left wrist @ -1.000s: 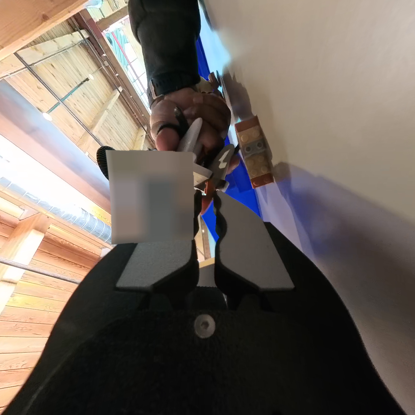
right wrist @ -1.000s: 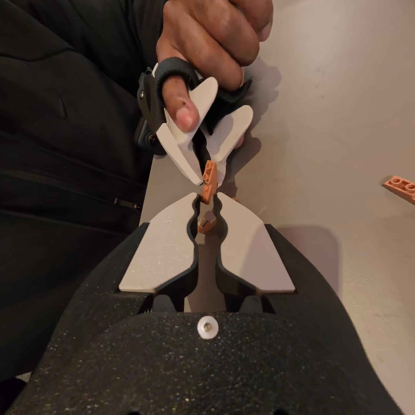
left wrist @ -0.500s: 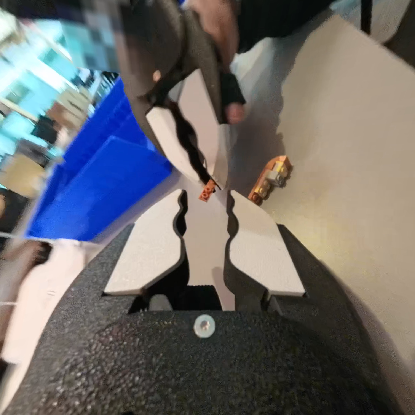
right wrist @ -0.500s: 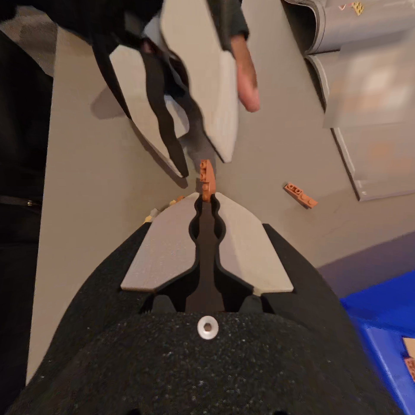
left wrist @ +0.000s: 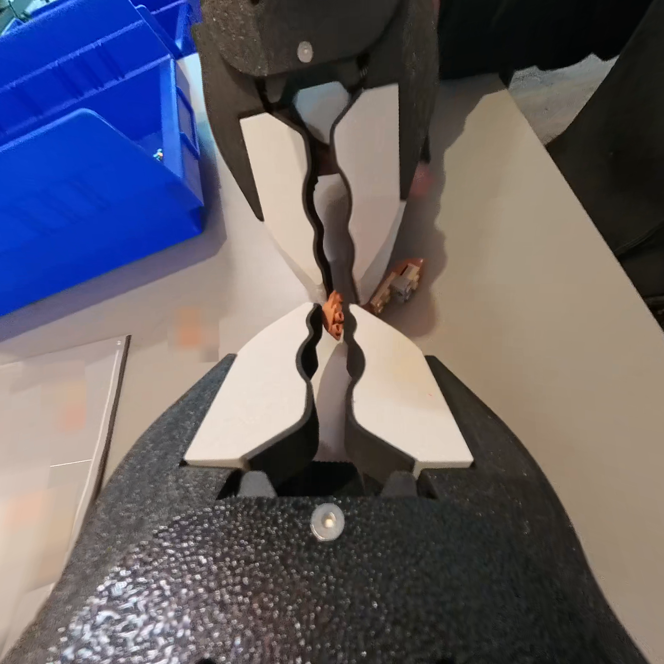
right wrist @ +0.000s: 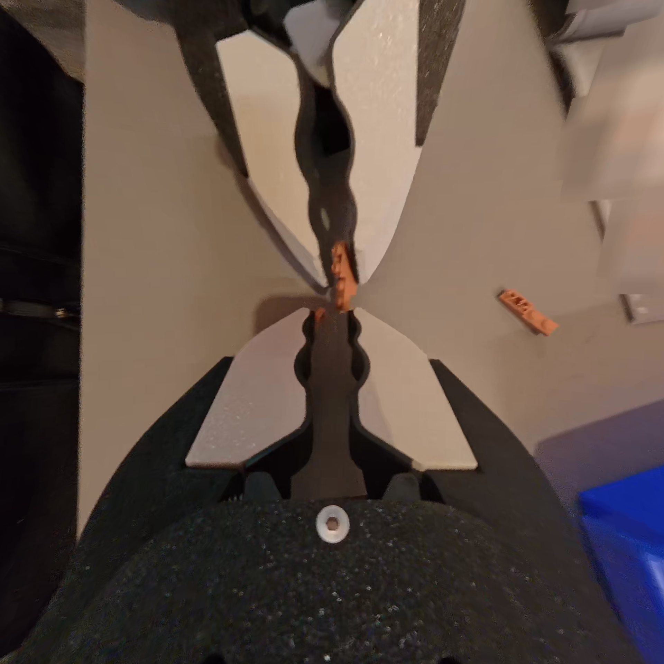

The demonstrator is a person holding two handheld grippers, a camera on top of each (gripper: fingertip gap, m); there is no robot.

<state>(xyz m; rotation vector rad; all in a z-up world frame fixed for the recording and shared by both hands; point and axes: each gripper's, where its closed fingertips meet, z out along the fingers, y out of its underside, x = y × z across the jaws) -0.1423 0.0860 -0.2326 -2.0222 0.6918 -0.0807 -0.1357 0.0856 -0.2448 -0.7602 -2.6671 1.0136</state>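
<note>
A pale counter (left wrist: 503, 287) carries everything, and all places here are given from the small orange brick (left wrist: 334, 318) held above it.

In the left wrist view, blue bins (left wrist: 90, 161) stand well to the left of the brick and farther off. A pale sheet (left wrist: 54, 413) with a dark edge lies flat to the brick's left and nearer the camera; its surface is blurred.

The two tools meet tip to tip at the brick. The left tool (left wrist: 332, 312) is nearly closed. Its pale fingers are pinched on the brick, which stands on end between the tips with its studs facing sideways. The right tool (right wrist: 332, 314) faces it from the other side. Its tips stand a little apart, just at the brick's end, with a dark gap between them, and they do not clamp the brick.

A little model (left wrist: 399, 284) of tan, grey and brown pieces lies on the counter just right of the brick in the left wrist view, in the right tool's shadow.

In the right wrist view, a loose orange plate (right wrist: 528, 312) lies flat on the counter, well to the right of the brick.
</note>
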